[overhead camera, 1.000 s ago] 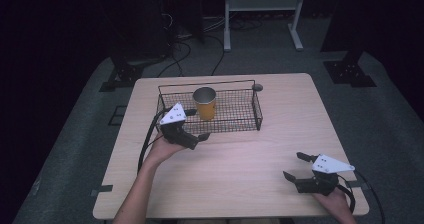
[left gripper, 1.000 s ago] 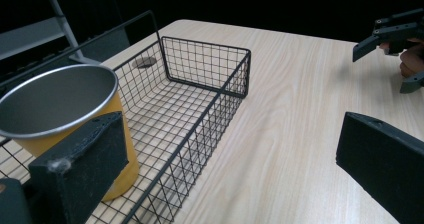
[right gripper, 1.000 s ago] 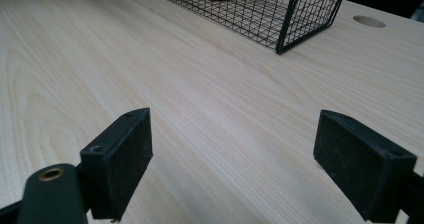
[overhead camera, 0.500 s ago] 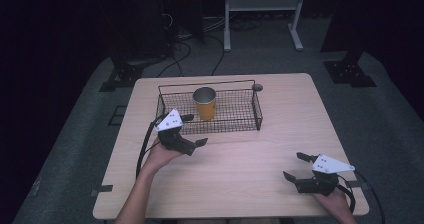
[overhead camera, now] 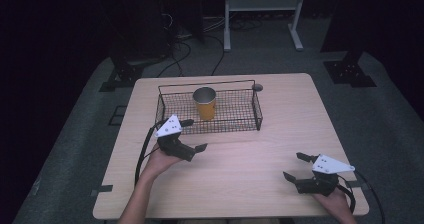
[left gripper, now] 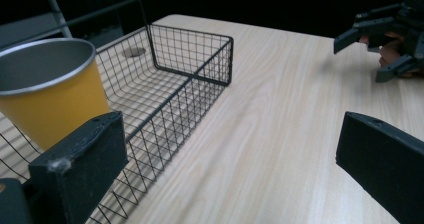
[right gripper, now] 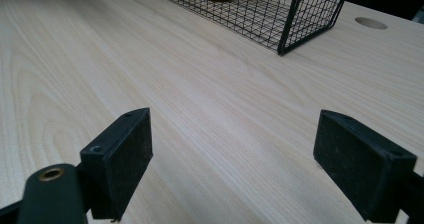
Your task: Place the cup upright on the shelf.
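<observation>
An orange paper cup (overhead camera: 205,103) stands upright in a black wire basket (overhead camera: 235,115) at the back of the wooden table (overhead camera: 250,151). My left gripper (overhead camera: 196,134) hovers just in front of the basket's near left corner, open and holding nothing. In the left gripper view the cup (left gripper: 50,96) sits behind the basket wall (left gripper: 200,76), just past the left jaw of my left gripper (left gripper: 232,169). My right gripper (overhead camera: 293,165) rests open near the table's front right, and my right gripper (right gripper: 240,154) has bare wood between its jaws.
A round cable hole (overhead camera: 257,87) lies in the tabletop behind the basket's right end. Off the far edge stand a white shelf frame (overhead camera: 262,14), dark stands and floor cables. The other gripper (left gripper: 385,44) shows across the table in the left gripper view.
My left gripper has drawn back a little from the basket toward the near left. The right gripper and the cup have stayed put.
</observation>
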{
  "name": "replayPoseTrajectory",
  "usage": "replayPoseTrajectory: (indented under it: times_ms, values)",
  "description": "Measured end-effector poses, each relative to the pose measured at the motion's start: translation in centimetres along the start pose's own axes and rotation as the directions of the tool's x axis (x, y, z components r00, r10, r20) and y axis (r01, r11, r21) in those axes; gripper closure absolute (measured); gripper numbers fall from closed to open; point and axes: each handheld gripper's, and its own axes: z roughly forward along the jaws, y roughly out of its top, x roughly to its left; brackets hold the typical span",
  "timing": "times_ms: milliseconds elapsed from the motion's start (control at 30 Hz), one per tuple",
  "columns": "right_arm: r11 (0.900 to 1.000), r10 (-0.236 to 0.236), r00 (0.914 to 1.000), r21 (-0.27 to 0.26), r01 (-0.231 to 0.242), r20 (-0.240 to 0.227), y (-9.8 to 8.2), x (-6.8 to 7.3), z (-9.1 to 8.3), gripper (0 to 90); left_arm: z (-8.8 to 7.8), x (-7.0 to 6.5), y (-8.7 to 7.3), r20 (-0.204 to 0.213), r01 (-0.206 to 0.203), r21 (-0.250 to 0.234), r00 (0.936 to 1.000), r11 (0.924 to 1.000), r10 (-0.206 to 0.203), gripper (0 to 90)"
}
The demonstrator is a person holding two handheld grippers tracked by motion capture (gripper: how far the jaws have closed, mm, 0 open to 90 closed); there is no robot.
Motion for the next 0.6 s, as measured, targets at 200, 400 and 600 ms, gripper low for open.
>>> replayPoseTrajectory:
  times_ms: [200, 400, 600]
  values:
    - [1.0, 0.001, 1.0, -0.001, -0.001, -0.001, 0.0, 0.0, 0.0, 14.8, -0.3, -0.5, -0.6, 0.005, 0.009, 0.0, 0.9999, 1.0, -0.009, 0.0]
    - [1.0, 0.0, 1.0, -0.001, 0.0, -0.001, 0.0, 0.0, 0.0, 14.8, -0.7, -0.8, -1.3, 0.009, 0.026, -0.003, 0.9996, 0.9997, -0.026, 0.0]
    - [1.0, 0.001, 1.0, 0.0, -0.001, 0.0, 0.0, 0.0, 0.0, 14.8, -0.9, -1.1, -1.9, 0.007, 0.033, 0.006, 0.9994, 0.9994, -0.033, 0.0]
